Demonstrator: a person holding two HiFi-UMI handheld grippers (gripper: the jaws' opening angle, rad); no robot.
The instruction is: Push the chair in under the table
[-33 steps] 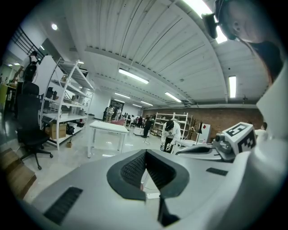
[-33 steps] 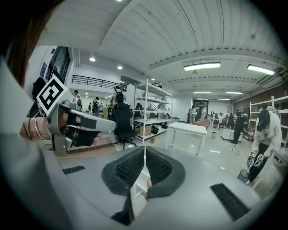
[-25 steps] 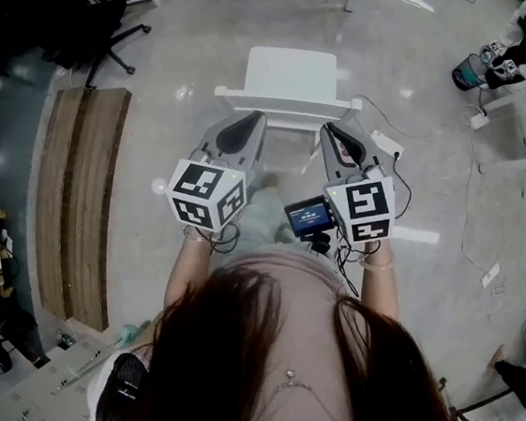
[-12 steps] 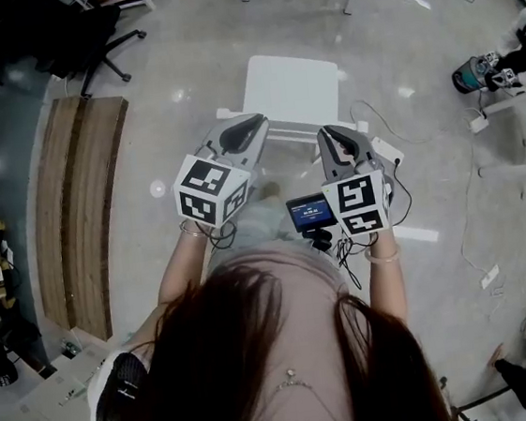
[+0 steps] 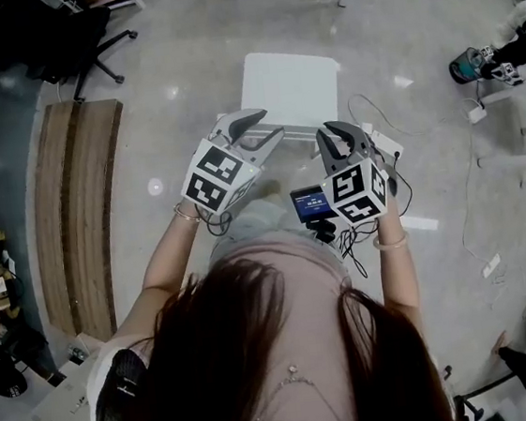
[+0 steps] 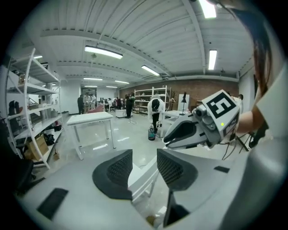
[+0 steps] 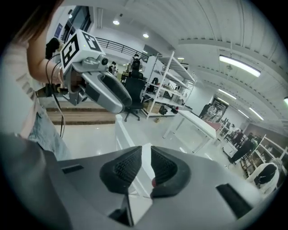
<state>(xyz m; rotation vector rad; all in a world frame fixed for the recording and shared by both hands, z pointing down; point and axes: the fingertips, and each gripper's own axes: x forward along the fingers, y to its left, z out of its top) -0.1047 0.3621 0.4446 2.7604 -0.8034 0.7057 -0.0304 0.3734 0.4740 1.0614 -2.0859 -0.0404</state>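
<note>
Lowered toward the chair [image 5: 291,84], the left gripper [image 5: 270,124] just opened wide, the right gripper [image 5: 340,134] barely parted.

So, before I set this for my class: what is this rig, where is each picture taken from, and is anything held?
No robot: a person holds a two-jaw gripper in each hand. The head view looks down from a camera on the person's head; each gripper view rides on a gripper and looks along its jaws. On the floor stand a white chair, just ahead, and a white table beyond. The left gripper has just been opening its jaws; the chair's back shows in their gap, not gripped. The right gripper has just opened its jaws slightly. Nothing is held.
</note>
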